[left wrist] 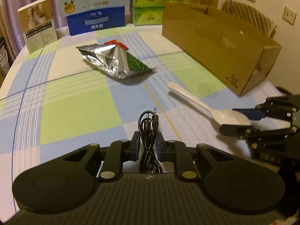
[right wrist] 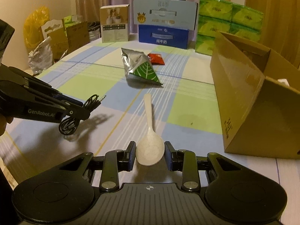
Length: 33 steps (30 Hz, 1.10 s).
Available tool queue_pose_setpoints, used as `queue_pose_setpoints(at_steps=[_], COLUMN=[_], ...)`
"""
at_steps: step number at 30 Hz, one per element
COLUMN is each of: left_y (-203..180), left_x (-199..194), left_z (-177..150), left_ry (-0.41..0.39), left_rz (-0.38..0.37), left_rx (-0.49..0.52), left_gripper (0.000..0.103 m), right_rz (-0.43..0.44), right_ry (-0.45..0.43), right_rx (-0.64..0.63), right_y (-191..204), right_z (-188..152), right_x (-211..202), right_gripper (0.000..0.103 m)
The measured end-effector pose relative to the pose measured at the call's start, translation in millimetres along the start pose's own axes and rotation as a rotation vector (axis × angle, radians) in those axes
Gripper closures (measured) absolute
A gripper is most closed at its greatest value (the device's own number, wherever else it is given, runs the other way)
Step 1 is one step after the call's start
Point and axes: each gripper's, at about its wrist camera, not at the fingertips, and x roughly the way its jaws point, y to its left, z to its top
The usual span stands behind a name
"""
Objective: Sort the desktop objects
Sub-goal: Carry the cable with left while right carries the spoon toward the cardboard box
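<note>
My left gripper (left wrist: 148, 138) is shut on a coiled black audio cable (left wrist: 148, 123), whose plugs stick out past the fingertips. From the right wrist view, the left gripper (right wrist: 88, 108) hangs above the checked tablecloth (right wrist: 90, 78) with the cable (right wrist: 68, 125) dangling under it. A white spoon (right wrist: 150, 148) lies with its handle pointing away. My right gripper (right wrist: 150, 150) has both fingers against the sides of the spoon's bowl. The left wrist view shows the right gripper (left wrist: 238, 121) holding the spoon (left wrist: 196, 101) by the bowl. A crumpled silver and green snack bag (left wrist: 116, 60) (right wrist: 140, 69) lies mid-table.
An open brown cardboard box (left wrist: 215, 43) (right wrist: 253, 103) stands along the right side. A red packet (right wrist: 156, 59) lies behind the snack bag. At the back stand blue milk cartons (right wrist: 163, 35), green tissue packs (right wrist: 230, 24) and a small beige box (right wrist: 114, 24).
</note>
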Motion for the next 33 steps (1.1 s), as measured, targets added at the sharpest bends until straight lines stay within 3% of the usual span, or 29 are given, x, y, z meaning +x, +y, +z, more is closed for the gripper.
queue_pose_setpoints(at_steps=[11,20,33], left_y=[-8.1,-28.0,-111.0], left_x=[-20.9,-47.8,-54.9], left_z=[21.7,68.2,149.3], left_ry=[-0.056,-0.125,-0.213], left_rz=[-0.009,-0.019,-0.172], left_rx=[-0.018,-0.017,0.058], left_gripper=[0.09,0.09,0.09], right_rz=[-0.033,-0.098,-0.269], right_ry=[-0.072,-0.191,-0.285], right_rx=[0.012,0.053,0.159], right_y=[-6.1,-20.3,-98.0], right_z=[17.7,51.0,83.3], right_x=[-23.7,-61.4,-115.7], right_gripper=[0.074,0.074,0.074])
